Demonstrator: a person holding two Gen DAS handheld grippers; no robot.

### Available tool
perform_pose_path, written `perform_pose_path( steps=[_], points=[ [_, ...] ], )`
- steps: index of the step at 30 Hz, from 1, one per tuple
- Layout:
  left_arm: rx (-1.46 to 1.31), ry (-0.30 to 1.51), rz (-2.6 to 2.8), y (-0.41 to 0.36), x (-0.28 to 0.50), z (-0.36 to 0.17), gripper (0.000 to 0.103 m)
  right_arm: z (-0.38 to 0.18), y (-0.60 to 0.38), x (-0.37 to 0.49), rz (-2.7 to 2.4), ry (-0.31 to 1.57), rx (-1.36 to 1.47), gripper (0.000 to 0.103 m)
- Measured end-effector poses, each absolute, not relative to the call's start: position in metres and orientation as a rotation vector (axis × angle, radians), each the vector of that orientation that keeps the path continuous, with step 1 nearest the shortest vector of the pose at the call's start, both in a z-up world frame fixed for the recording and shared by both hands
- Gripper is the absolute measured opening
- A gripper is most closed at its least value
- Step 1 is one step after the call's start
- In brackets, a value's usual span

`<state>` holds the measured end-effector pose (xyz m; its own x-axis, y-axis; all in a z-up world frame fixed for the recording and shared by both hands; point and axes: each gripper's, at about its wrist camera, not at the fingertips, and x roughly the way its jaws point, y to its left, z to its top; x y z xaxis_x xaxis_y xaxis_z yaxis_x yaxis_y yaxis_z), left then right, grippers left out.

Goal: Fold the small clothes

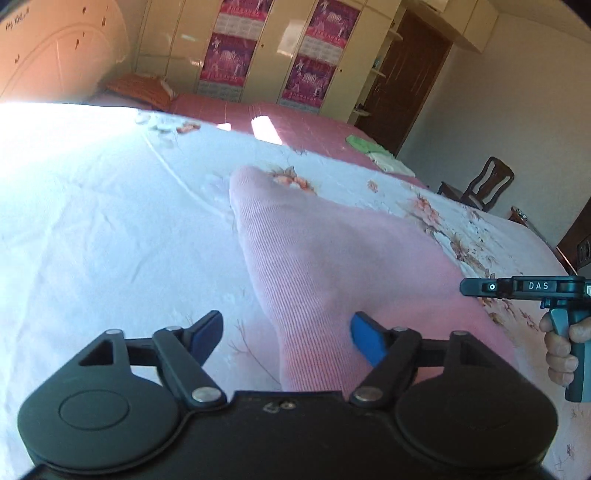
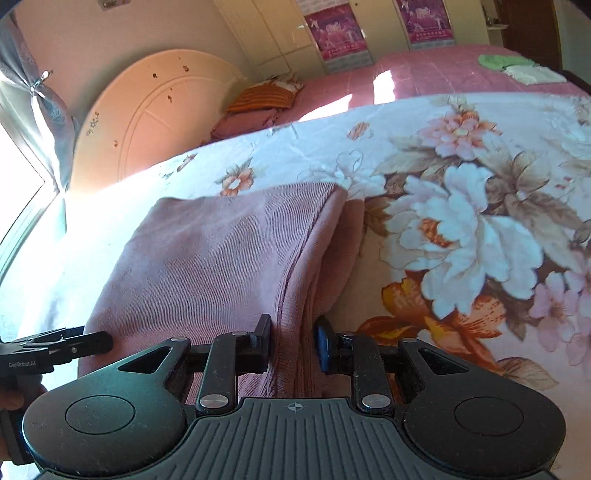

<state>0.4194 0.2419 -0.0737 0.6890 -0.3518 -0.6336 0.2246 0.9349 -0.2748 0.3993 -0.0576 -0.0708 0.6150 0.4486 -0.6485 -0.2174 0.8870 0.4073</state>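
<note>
We read "DAS" in pale letters on the dark body of the right gripper [image 1: 524,286], which enters the left wrist view at about three o'clock, with a small round white mark just beside the letters toward nine o'clock. In the right wrist view, at about nine o'clock, the left gripper [image 2: 55,349] carries the small white wording "GenRobot.AI" on its black side. The purple posters [image 1: 227,55] on the wardrobe doors at twelve o'clock bear lines of print and calendar-like grids, and the headboard [image 1: 22,26] at eleven o'clock has dark scrawl, but we cannot read either.
</note>
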Motion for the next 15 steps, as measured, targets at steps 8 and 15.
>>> perform_pose_path(
  steps=[8, 15],
  points=[
    [-0.138, 0.786, -0.450, 0.209, 0.470, -0.074, 0.045, -0.054, -0.004, 0.426, 0.430, 0.783, -0.023, 0.022],
    [-0.064, 0.823, -0.439, 0.201, 0.465, -0.090, 0.044, -0.085, -0.016, 0.440, 0.346, 0.897, -0.047, 0.024]
  ],
)
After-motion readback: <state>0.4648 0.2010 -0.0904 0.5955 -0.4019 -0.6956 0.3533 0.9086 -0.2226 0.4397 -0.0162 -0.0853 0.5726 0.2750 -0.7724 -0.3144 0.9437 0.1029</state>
